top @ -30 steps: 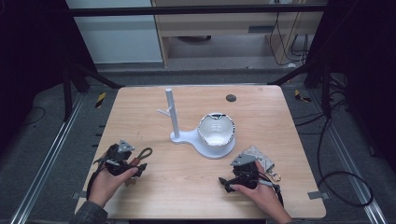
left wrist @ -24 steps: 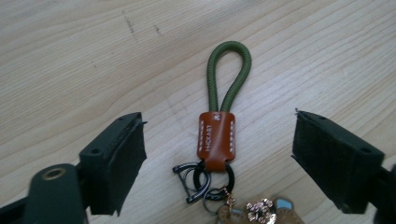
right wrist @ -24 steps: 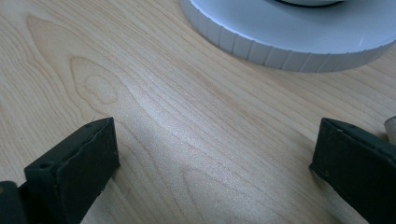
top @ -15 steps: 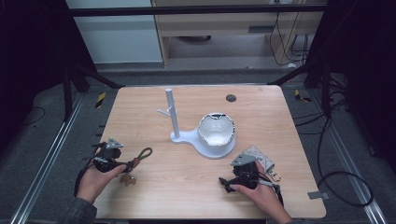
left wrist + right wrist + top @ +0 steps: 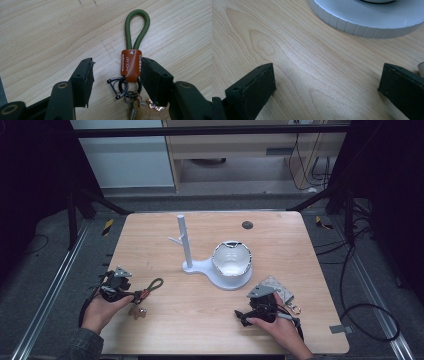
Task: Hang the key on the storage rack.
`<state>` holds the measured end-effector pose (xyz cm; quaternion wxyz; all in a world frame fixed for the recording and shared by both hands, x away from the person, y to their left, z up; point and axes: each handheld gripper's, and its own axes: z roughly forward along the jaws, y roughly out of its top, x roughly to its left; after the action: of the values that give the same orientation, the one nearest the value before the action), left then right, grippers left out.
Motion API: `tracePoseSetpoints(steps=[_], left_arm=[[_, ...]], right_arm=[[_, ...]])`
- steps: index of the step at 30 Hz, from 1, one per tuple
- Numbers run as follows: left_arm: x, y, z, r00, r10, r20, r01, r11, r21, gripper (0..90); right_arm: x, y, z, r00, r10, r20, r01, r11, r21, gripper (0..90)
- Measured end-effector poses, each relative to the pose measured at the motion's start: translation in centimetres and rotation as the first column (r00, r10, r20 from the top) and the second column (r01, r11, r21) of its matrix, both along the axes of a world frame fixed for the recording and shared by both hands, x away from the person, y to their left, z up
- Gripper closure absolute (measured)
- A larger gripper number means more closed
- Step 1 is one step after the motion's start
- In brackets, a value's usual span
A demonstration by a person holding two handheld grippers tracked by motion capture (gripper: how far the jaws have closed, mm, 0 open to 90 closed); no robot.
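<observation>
A keychain lies on the wooden table [image 5: 200,310] at the near left. It has a green cord loop [image 5: 137,27], a brown leather tab [image 5: 131,65], black rings [image 5: 119,86] and a small charm [image 5: 145,112]. In the high view the keychain [image 5: 150,289] lies just right of my left gripper [image 5: 131,294]. In its own view the left gripper [image 5: 116,71] stands open around the tab, whose right edge touches the right jaw. My right gripper [image 5: 247,312] rests at the near right. Seen in its own view, the right gripper [image 5: 328,75] is open wide over bare wood.
A white stand [image 5: 185,245] with an upright post and side pegs rises mid-table. Its round base [image 5: 367,17] carries a white bowl-like object [image 5: 231,259]. A grey pouch with a ring [image 5: 278,291] lies beside my right hand. A dark disc [image 5: 247,224] sits at the far edge.
My left hand and gripper have slid left toward the table's edge, and the keychain now lies farther out in front of the jaws. The right gripper has stayed still.
</observation>
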<state>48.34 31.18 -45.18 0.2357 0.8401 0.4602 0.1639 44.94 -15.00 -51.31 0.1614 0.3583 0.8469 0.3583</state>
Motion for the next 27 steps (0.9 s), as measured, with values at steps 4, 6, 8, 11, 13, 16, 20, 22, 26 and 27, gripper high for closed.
tracePoseSetpoints(steps=[4, 6, 8, 11, 13, 16, 20, 22, 26, 27], left_arm=[[0.1, 0.0, 0.0, 0.9999, 0.005, -0.012, -0.005, 1.0, -0.001, 46.7], [0.3, 0.2, 0.1, 0.9999, 0.003, -0.013, -0.003, 1.0, -0.006, 50.5], [0.4, 0.1, 0.0, 0.9998, 0.007, -0.018, -0.007, 0.9999, -0.013, 52.8], [0.6, 0.1, -0.2, 0.9995, -0.003, -0.032, 0.003, 1.0, -0.008, 55.0], [0.8, -0.1, -0.3, 0.9992, -0.007, -0.038, 0.006, 0.9997, -0.022, 55.1], [1.0, -0.5, -0.5, 0.9976, -0.036, -0.06, 0.035, 0.9993, -0.014, 56.0], [1.2, -0.9, -0.8, 0.9961, -0.051, -0.071, 0.051, 0.9987, -0.009, 56.0], [1.3, -1.0, -1.0, 0.9953, -0.058, -0.078, 0.057, 0.9983, -0.007, 55.9], [1.6, -1.3, -1.3, 0.9923, -0.068, -0.104, 0.068, 0.9977, 0.0, 56.0], [1.6, -1.3, -1.5, 0.9909, -0.069, -0.116, 0.069, 0.9976, -0.002, 56.0]], right_arm=[[0.0, 0.0, 0.0, 1.0, 0.0, 0.0, 0.0, 1.0, 0.0, 0.5], [0.0, 0.0, 0.0, 1.0, 0.001, -0.001, -0.001, 1.0, 0.0, 0.5], [0.0, 0.0, 0.0, 1.0, 0.001, -0.001, -0.001, 1.0, 0.0, 0.5], [0.0, 0.0, 0.0, 1.0, 0.002, -0.001, -0.002, 1.0, 0.0, 0.5], [0.0, 0.0, 0.0, 1.0, 0.002, -0.001, -0.002, 1.0, 0.0, 0.5], [0.0, 0.0, 0.0, 1.0, 0.002, -0.001, -0.002, 1.0, 0.0, 0.5], [0.0, 0.0, 0.0, 1.0, 0.0, -0.003, 0.0, 1.0, 0.002, 0.5], [0.0, 0.0, 0.0, 1.0, 0.0, -0.003, 0.0, 1.0, 0.002, 0.5], [0.0, 0.0, 0.0, 1.0, 0.0, -0.003, 0.0, 1.0, 0.002, 0.5], [0.0, 0.0, 0.0, 1.0, 0.0, -0.003, 0.0, 1.0, 0.002, 0.5]])
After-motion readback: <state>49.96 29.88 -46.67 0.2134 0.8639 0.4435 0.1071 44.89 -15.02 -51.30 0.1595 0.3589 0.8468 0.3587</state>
